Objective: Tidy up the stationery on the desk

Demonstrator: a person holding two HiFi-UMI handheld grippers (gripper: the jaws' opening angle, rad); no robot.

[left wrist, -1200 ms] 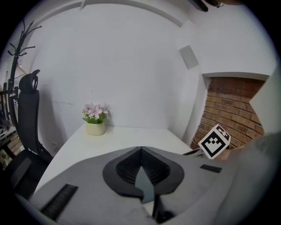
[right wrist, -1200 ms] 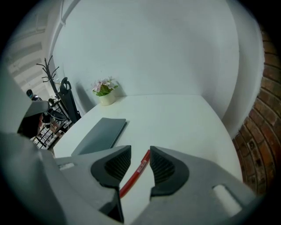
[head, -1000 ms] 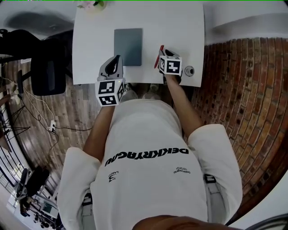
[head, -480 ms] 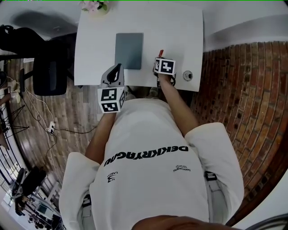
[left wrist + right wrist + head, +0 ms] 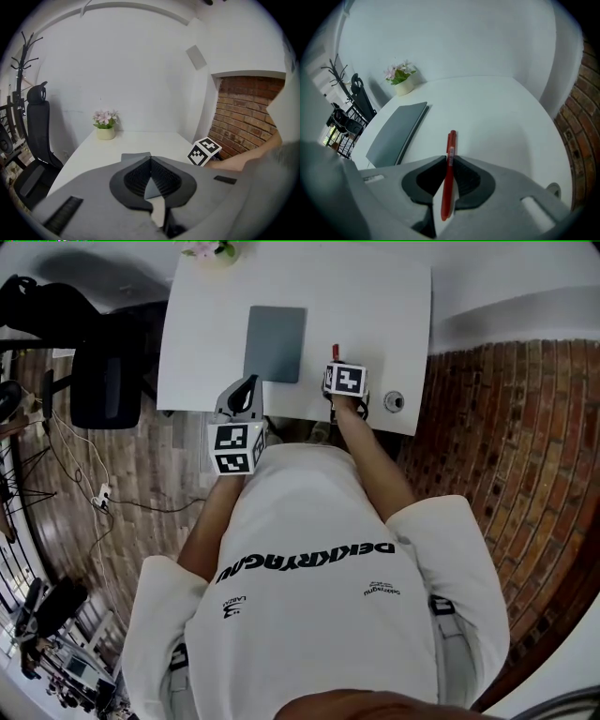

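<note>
Our right claw (image 5: 448, 160) is clenched on the red pen (image 5: 451, 140). Its jaws have just been closing, and the pads now press the barrel from both sides. The pen runs lengthwise through the gap, with its clip end sticking out past the tips toward the far edge of the counter (image 5: 375, 306). We cannot tell whether the pen touches the surface. This claw sits close to the counter's near edge, towards the near right corner, and points steeply down.

A grey notebook (image 5: 276, 343) lies flat and closed just left of the pen, apart from it, its long sides running from near to far. Our left claw (image 5: 151, 161) is clenched with nothing between its jaws, and it hangs at the near edge, beside the notebook's near left corner. A flower pot (image 5: 105, 127) stands at the far edge. A small round thing (image 5: 394, 401) rests at the near right corner.
</note>
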